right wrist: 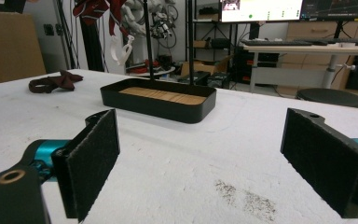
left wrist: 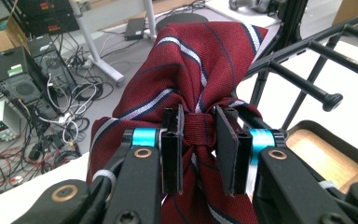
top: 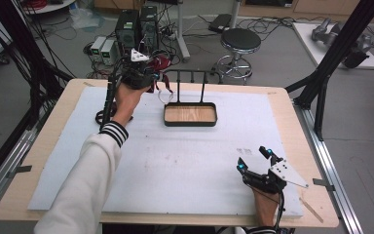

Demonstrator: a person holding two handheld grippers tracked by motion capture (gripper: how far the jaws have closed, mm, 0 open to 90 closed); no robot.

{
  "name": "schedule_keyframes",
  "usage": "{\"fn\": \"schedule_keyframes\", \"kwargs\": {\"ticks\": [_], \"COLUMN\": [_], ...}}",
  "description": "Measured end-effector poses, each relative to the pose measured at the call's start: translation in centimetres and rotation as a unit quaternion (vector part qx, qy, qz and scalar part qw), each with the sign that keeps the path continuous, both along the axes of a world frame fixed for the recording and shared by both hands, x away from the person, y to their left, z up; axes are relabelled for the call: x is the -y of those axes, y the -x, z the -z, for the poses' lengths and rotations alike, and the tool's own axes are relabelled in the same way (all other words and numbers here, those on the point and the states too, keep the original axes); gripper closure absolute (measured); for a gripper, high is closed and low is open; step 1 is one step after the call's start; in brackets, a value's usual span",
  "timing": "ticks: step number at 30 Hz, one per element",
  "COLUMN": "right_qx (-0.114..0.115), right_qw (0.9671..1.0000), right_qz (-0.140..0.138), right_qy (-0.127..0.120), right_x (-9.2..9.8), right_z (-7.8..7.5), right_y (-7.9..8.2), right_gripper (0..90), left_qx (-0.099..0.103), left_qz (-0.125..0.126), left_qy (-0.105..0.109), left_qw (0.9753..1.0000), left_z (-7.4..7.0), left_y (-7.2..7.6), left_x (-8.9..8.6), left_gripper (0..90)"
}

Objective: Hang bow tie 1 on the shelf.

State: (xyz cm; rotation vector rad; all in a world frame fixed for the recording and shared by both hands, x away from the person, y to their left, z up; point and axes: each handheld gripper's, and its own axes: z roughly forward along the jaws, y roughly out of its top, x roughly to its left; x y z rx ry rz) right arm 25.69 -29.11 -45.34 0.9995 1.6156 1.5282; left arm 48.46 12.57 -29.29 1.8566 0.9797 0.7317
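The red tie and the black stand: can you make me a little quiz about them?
1. True or false: the left gripper is shut on the red tie.
2. What is the right gripper doing? A) holding the tie B) open above the white mat C) inside the tray
3. Fill in: the tray under the black stand has a ____ bottom.

Key: 1 true; 2 B; 3 wooden.

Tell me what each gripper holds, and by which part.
The left gripper clamps the dark red striped necktie at its knot band. The right gripper is open, holding nothing.
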Motion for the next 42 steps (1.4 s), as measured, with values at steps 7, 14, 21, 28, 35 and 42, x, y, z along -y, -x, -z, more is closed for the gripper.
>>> {"fn": "schedule_keyframes", "kwargs": {"ticks": [7, 14, 21, 28, 35, 42], "right_qx": [-0.001, -0.001, -0.002, 0.002, -0.001, 0.0], "right_qw": [1.0, 1.0, 1.0, 1.0, 1.0, 1.0], "right_qz": [0.0, 0.0, -0.001, 0.0, -0.001, 0.002], "right_qy": [0.0, -0.001, -0.001, 0.001, -0.001, 0.004], "right_x": [0.0, 0.0, 0.0, 0.0, -0.1, -0.1], "right_z": [0.0, 0.0, 0.0, 0.0, 0.0, 0.0], "right_y": [0.0, 0.0, 0.0, 0.0, 0.1, 0.0], "right_gripper": [10.8, 10.8, 10.8, 10.8, 10.9, 10.8], "left_qx": [-0.005, -0.013, -0.021, -0.022, -0.008, 0.018], "left_qz": [0.003, 0.008, 0.009, 0.015, 0.046, 0.075], "left_qy": [-0.004, -0.009, -0.012, -0.035, -0.004, 0.036], "left_qw": [1.0, 0.9998, 0.9997, 0.999, 0.9989, 0.9963], "left_z": [0.2, 0.4, 0.7, 1.2, 1.4, 1.5], "left_y": [0.1, 0.0, 0.0, 0.2, 0.9, 2.5], "left_x": [-0.1, -0.3, -0.3, -0.5, -2.0, -4.3], "left_gripper": [72.7, 72.2, 68.9, 42.6, 24.8, 17.5]}}
